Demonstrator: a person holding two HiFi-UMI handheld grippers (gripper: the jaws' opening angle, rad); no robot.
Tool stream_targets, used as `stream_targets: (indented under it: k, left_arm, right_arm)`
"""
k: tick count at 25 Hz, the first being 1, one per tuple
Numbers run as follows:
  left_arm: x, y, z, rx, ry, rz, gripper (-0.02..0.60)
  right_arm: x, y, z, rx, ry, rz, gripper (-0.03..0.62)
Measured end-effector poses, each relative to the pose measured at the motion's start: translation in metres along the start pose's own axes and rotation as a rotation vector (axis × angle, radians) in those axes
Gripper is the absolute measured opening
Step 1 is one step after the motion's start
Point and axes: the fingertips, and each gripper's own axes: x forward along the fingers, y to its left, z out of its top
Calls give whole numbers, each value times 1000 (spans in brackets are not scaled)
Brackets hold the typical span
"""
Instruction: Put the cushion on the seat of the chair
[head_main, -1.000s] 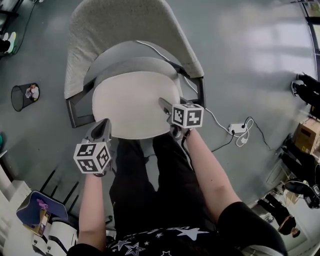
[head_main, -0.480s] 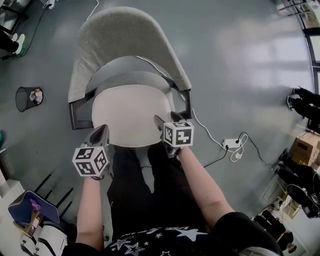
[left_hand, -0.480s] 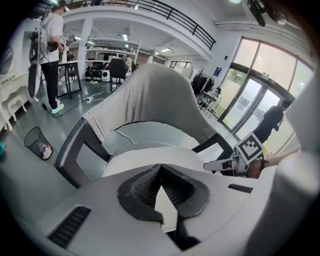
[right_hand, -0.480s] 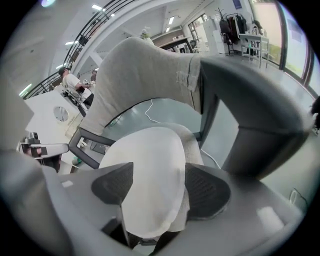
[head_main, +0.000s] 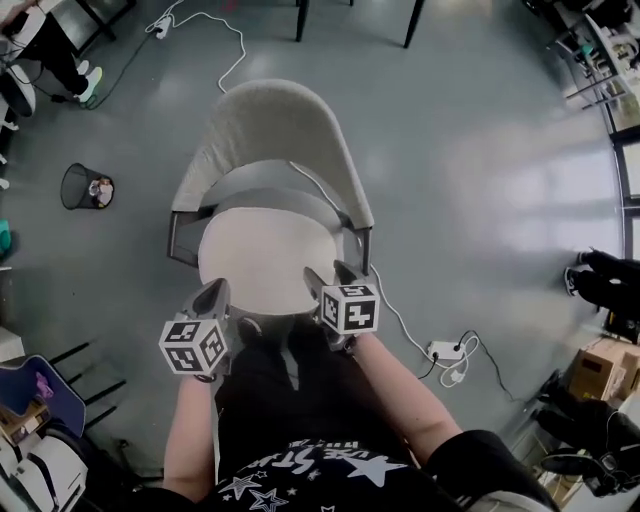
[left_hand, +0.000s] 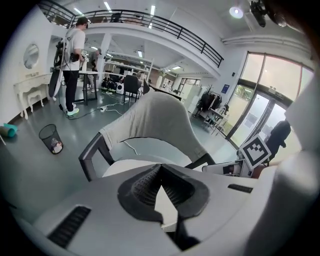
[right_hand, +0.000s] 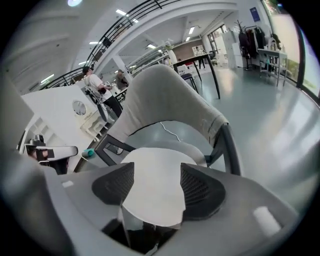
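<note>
From the head view, can see the round pale cushion (head_main: 262, 262) lying flat on the seat of the grey chair (head_main: 275, 135), with a darker strip of seat showing behind it. Cannot follow its near rim whole: overlapped at two spots by the left gripper (head_main: 216, 292) and the right gripper (head_main: 332, 276). Cannot make out the chair's legs, hidden beneath the seat.

In the left gripper view, finds the pads pressed together at the tips with nothing pinched, and most of the cushion blocked by the gripper's own body.

In the right gripper view, finds the jaws spread wide, just opened further and then eased in slightly, with the pads not pressing on anything. Shows the cushion beyond the gap, flanks covered by the pads.

Off on the floor, a wire waste basket (head_main: 85, 187), contents too small to tell.
</note>
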Motion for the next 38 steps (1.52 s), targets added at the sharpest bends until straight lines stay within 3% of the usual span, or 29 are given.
stream_targets:
  k: [6,12,17,21,27,33,38]
  left_arm:
    - [-31,-2,11,-64,-69,3,9]
    - [-67,-9,17,-60,-160,10,9]
    - [-126,-9,14,-198,-283,-43,9]
    - [-164,-16,5,-135,-331,-35,9]
    - [-213,-21,-27,-126,-374,-40,9]
    - [-242,-41,-50,-132,-416,-72,9]
    - [-247,-59,-60,-87,-413,-97,9]
  right_arm:
    - [-10,25,15,-46,-46,0,184]
    - [-17,60,28,-137,-106,14,56]
    - [-42,120,25,-265,-161,77,32]
    - [-69,152,15,-358,-182,105,3]
    - [-110,185,-16,-366,-207,146,3]
    - [-150,194,-32,-407,-232,181,3]
    - [-176,195,-38,-398,-265,205,3]
